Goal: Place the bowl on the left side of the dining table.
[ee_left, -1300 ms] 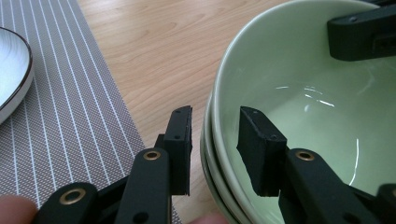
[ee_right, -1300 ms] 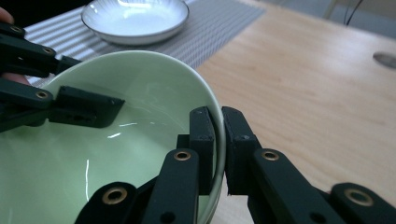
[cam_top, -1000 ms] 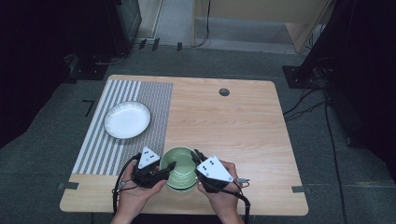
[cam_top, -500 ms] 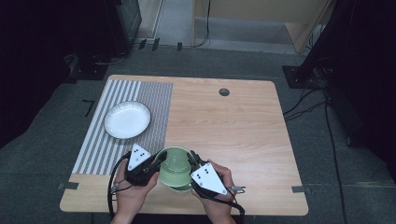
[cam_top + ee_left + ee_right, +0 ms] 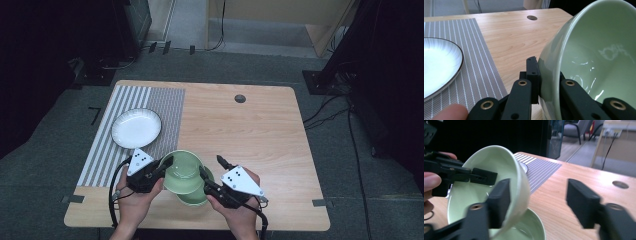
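Pinching the rim of the upper green bowl (image 5: pixel 182 170) at its 9 o'clock side, the left gripper (image 5: pixel 161 167) holds it tilted, one jaw inside and one outside the wall. The right gripper (image 5: pixel 212 172) stands spread wide at 3 o'clock, its left jaw inside that bowl, its right jaw in clear air. A lower green bowl (image 5: pixel 196 196) sits on the table (image 5: pixel 260 135) beneath, largely hidden. Both of the two green bowls look empty. Farther off at 10 o'clock, one white plate (image 5: pixel 136 128), also empty, rests on the striped placemat (image 5: pixel 165 107). One dark round hole (image 5: pixel 240 98) lies at 12 o'clock.
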